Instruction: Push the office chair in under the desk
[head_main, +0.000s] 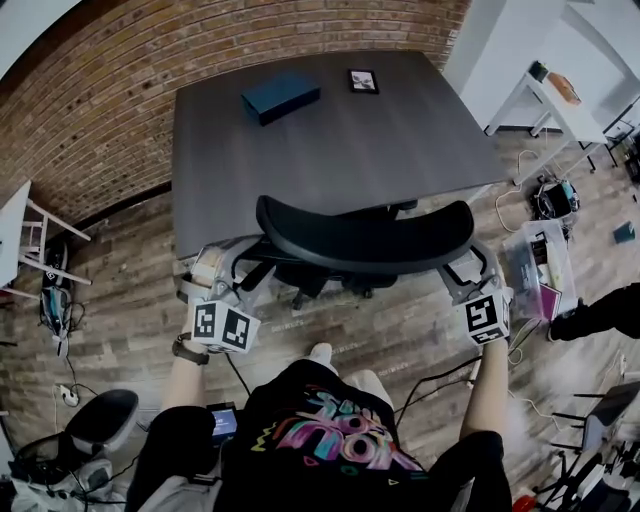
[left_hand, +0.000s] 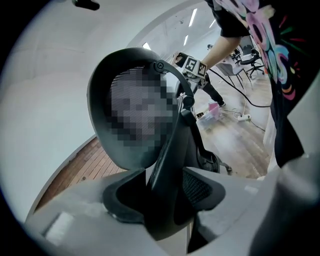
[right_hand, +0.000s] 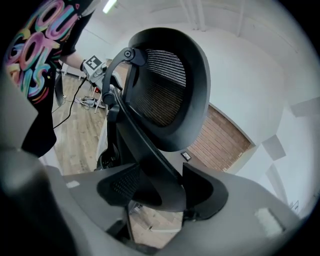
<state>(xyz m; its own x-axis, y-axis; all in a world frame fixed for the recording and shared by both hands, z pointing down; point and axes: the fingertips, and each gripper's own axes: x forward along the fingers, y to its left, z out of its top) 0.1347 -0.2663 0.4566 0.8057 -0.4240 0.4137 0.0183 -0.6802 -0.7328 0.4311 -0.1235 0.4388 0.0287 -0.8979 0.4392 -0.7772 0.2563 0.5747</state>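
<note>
The black office chair (head_main: 365, 238) stands at the near edge of the dark grey desk (head_main: 330, 140), its curved backrest toward me and its seat hidden under the desktop. My left gripper (head_main: 238, 264) is at the backrest's left end and my right gripper (head_main: 466, 268) at its right end. In the left gripper view the chair's black frame bar (left_hand: 167, 150) runs between the pads of the left gripper (left_hand: 160, 200), which is shut on it. The right gripper (right_hand: 160, 192) is likewise shut on the backrest frame (right_hand: 145, 145).
A blue box (head_main: 280, 97) and a small dark framed item (head_main: 363, 81) lie on the desk's far side, by the brick wall (head_main: 100, 100). A second chair (head_main: 100, 420) stands at my lower left. A clear plastic bin (head_main: 535, 265) and cables lie to the right.
</note>
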